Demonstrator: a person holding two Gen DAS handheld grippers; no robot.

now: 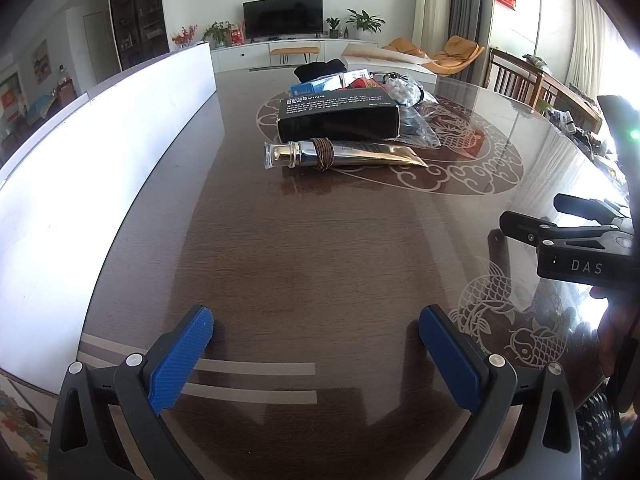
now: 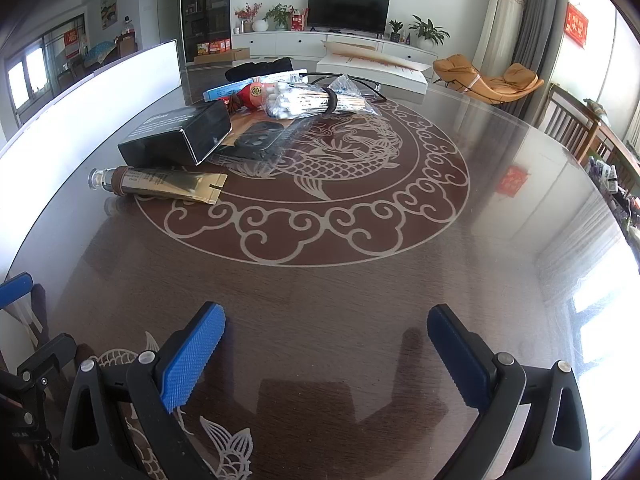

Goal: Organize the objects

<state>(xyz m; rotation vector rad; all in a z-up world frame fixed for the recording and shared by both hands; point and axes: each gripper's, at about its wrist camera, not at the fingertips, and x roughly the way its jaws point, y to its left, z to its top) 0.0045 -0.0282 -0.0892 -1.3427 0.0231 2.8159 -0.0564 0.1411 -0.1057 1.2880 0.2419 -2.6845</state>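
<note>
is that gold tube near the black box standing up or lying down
Lying down. The gold tube rests flat on the table, its clear cap pointing toward the white board, just in front of the black box.

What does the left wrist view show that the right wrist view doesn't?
Only the left wrist view: the printed top face of the black box head-on and the right gripper's body from the side, at its right edge.

Only the right wrist view: the clear bag of cotton swabs in full, the whole carp medallion and the white carton behind the pile.

Both: the gold tube lying on the table in front of the box, the white board and an open, empty left gripper.
</note>
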